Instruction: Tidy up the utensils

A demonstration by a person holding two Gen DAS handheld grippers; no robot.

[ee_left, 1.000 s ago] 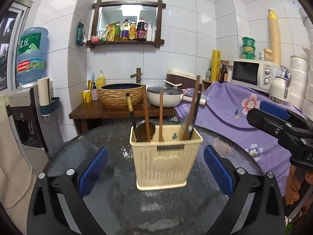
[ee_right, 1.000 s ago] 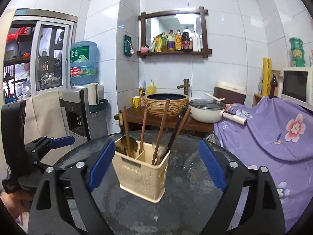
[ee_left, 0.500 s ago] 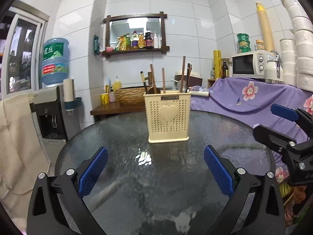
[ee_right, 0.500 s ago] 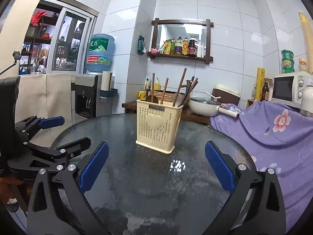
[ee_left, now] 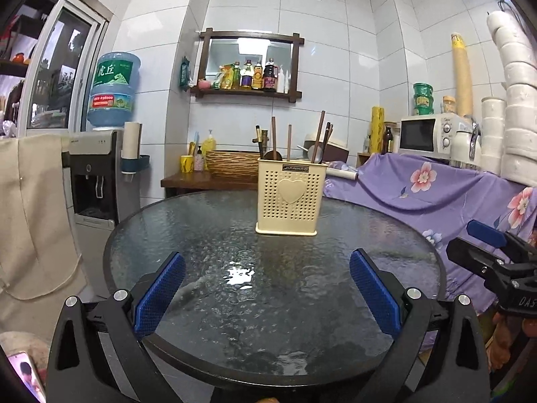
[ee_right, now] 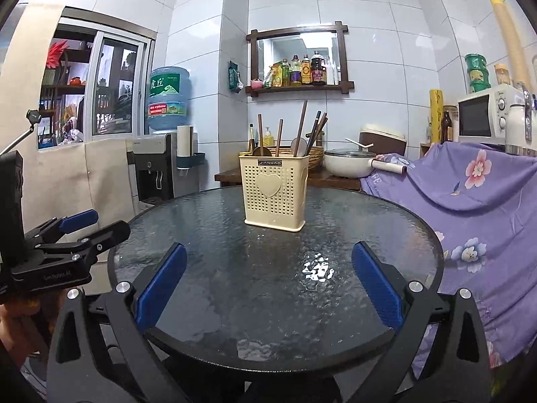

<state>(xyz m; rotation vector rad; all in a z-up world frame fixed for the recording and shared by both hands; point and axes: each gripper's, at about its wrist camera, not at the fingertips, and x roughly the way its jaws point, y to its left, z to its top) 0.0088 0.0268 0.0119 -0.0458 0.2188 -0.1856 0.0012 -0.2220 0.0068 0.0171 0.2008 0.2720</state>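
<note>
A cream perforated utensil holder (ee_left: 290, 198) with a heart on its front stands upright on the far half of the round dark glass table (ee_left: 208, 235). Several wooden-handled utensils and chopsticks (ee_left: 322, 137) stick up out of it. It also shows in the right wrist view (ee_right: 274, 193), with the utensils (ee_right: 302, 127) leaning in it. My left gripper (ee_left: 266, 297) is open and empty, low at the table's near edge. My right gripper (ee_right: 268, 294) is open and empty at the near edge too. Each gripper shows in the other's view, the right one (ee_left: 490, 252) and the left one (ee_right: 80, 231).
A purple flowered cloth (ee_left: 436, 188) covers furniture to the right of the table, with a microwave (ee_left: 426, 134) on it. A water dispenser (ee_left: 97, 174) stands at the left. A wooden counter behind holds a woven basin (ee_left: 231, 164) and a white pot (ee_right: 347, 163).
Both grippers have pulled back and down from just above the holder to the table's near edge. The holder and its utensils have stayed in place. Both stayed open.
</note>
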